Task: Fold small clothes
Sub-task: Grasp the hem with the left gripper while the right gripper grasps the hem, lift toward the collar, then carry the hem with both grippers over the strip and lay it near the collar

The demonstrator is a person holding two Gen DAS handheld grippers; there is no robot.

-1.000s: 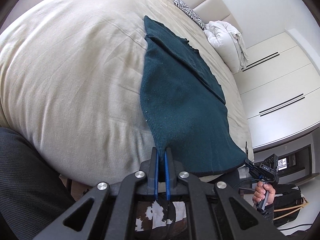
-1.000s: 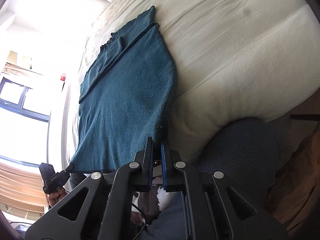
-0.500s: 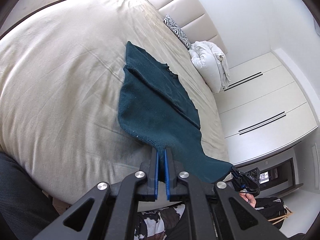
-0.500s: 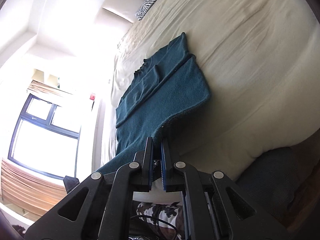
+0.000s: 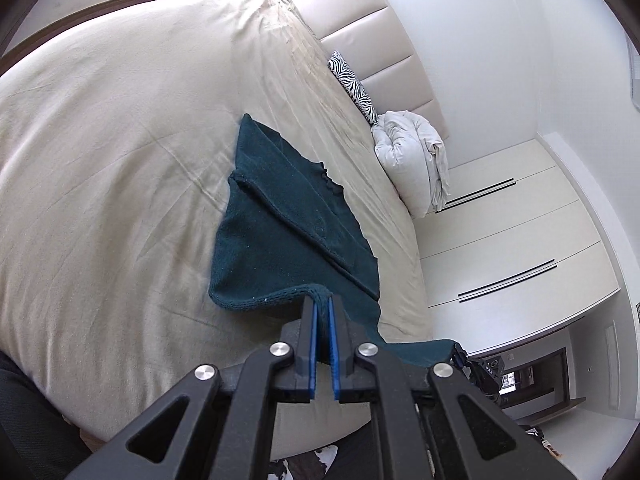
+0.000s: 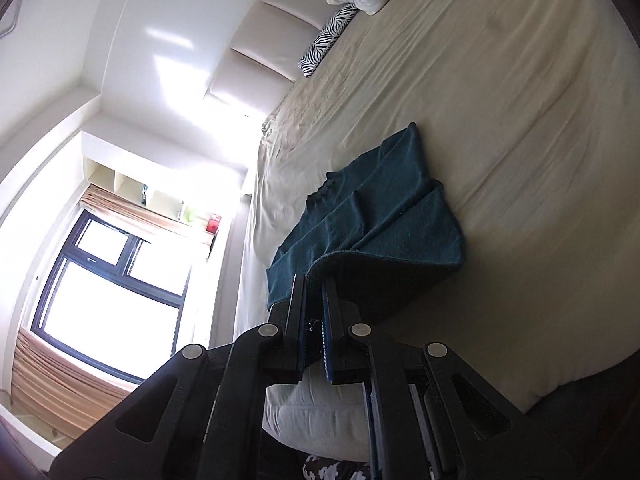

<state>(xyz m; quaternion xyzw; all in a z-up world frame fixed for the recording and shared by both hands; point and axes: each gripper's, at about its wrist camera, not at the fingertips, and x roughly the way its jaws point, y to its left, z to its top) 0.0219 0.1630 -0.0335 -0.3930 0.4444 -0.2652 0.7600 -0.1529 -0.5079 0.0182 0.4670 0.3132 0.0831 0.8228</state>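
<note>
Dark teal garment [image 5: 280, 236] spread on the beige bed [image 5: 100, 160], far part lying flat, near hem lifted off the sheet. Sleeve folded across the body as a diagonal band; ruffled neckline toward the headboard [image 5: 384, 52].

Left tool [image 5: 322, 308] clenched on one near corner of the hem, fabric pinched between the blue-lined fingers [image 5: 313, 332]. From that grip, hem edge sagging toward the bed's left side, the rest stretched taut toward the right tool [image 5: 460, 354], seen dimly past the bed's near right corner gripping the other end.

In the right wrist view, right tool [image 6: 314, 288] clamped on the garment [image 6: 380, 216], cloth bunched between the fingers [image 6: 298, 320]. Raised hem arching over the sheet, dark shadowed underside showing beneath it, far edge touching the bed [image 6: 520, 120].

Zebra pillow [image 5: 352, 84] at the bed's head edge against the headboard, with a crumpled white duvet [image 5: 412, 156] just beside it toward the bed's far right corner. White wardrobe [image 5: 512, 248] beyond the bed's right side. Window [image 6: 104, 292] with a tan blind beyond the bed's left side, strongly backlit. Patterned cow-print fabric at the bottom of both views, below the tools, too hidden to identify.
</note>
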